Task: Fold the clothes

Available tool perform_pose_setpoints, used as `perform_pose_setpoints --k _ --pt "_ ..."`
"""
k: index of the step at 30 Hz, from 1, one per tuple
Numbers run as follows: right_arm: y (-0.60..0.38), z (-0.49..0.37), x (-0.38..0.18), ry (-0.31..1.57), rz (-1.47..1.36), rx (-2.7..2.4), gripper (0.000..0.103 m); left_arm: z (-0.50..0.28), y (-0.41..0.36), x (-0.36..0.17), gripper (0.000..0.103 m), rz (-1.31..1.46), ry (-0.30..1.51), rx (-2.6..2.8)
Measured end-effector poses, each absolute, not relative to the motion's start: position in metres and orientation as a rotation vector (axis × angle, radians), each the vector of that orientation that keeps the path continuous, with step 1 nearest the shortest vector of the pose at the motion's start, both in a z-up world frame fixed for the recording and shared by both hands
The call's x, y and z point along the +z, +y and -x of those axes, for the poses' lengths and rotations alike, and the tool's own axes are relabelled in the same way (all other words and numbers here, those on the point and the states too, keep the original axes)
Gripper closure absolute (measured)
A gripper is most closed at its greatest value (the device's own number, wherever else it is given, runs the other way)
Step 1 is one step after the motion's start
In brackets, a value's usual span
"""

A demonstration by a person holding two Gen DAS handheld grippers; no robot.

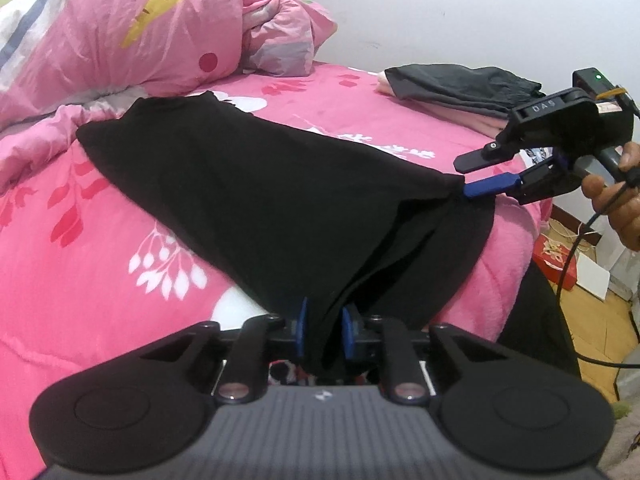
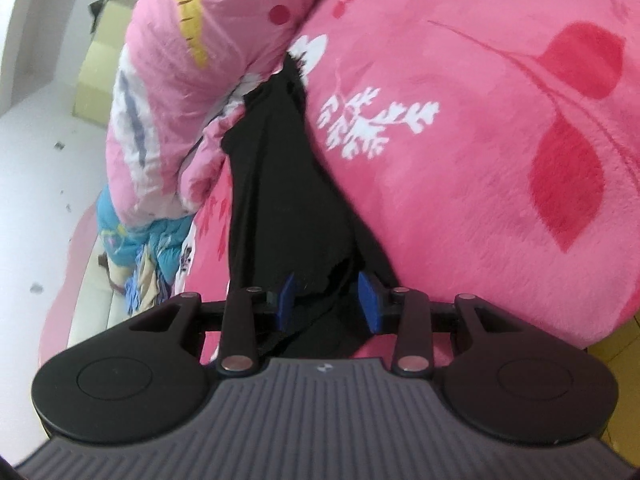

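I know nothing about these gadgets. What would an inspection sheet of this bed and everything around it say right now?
Surface: pink flowered blanket covering the bed.
Job's things: black garment, partly lifted; folded clothes stacked at the far edge.
Clutter: rumpled pink quilt; blue bundle beside the bed.
Grippers: left gripper shut on the garment; right gripper has cloth between its fingers, which look parted.
Cables: black cable hanging from the right hand.
Surroundings: white wall; red box on the floor.

Matt black cloth garment (image 1: 248,184), fleecy pink blanket (image 2: 500,184)
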State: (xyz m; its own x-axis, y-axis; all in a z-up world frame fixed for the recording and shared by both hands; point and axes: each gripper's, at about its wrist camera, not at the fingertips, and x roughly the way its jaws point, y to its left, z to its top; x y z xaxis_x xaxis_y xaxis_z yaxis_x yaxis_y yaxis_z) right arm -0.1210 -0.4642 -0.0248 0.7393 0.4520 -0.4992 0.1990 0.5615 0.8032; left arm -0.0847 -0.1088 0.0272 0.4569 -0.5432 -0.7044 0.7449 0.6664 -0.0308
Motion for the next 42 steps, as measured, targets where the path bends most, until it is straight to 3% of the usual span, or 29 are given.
perform_pose_setpoints --k 11,13,15,17,19,33,42 --pt "-0.467 0.101 -0.027 0.799 -1.015 0.095 0.07 0.087 -0.103 0.019 0.087 -0.307 0.729 -0.823" --pt "-0.466 0.098 -0.026 0.806 -1.0 0.094 0.07 0.089 -0.103 0.019 0.091 -0.313 0.715 -0.819" --pt "-0.463 0.095 -0.023 0.809 -0.963 0.094 0.076 0.092 -0.103 0.019 0.095 -0.324 0.702 -0.811" --pt "-0.459 0.093 -0.021 0.808 -0.923 0.089 0.095 0.094 -0.103 0.022 0.098 -0.326 0.692 -0.802" --pt "-0.456 0.094 -0.017 0.796 -0.894 0.087 0.099 0.098 -0.1 0.027 0.099 -0.323 0.671 -0.797" --pt "-0.45 0.123 0.035 0.668 -0.72 0.087 0.1 0.129 -0.105 0.051 0.1 -0.38 0.589 -0.854" --pt "-0.453 0.126 0.009 0.728 -0.711 0.059 0.1 0.133 -0.111 0.042 0.1 -0.433 0.634 -0.859"
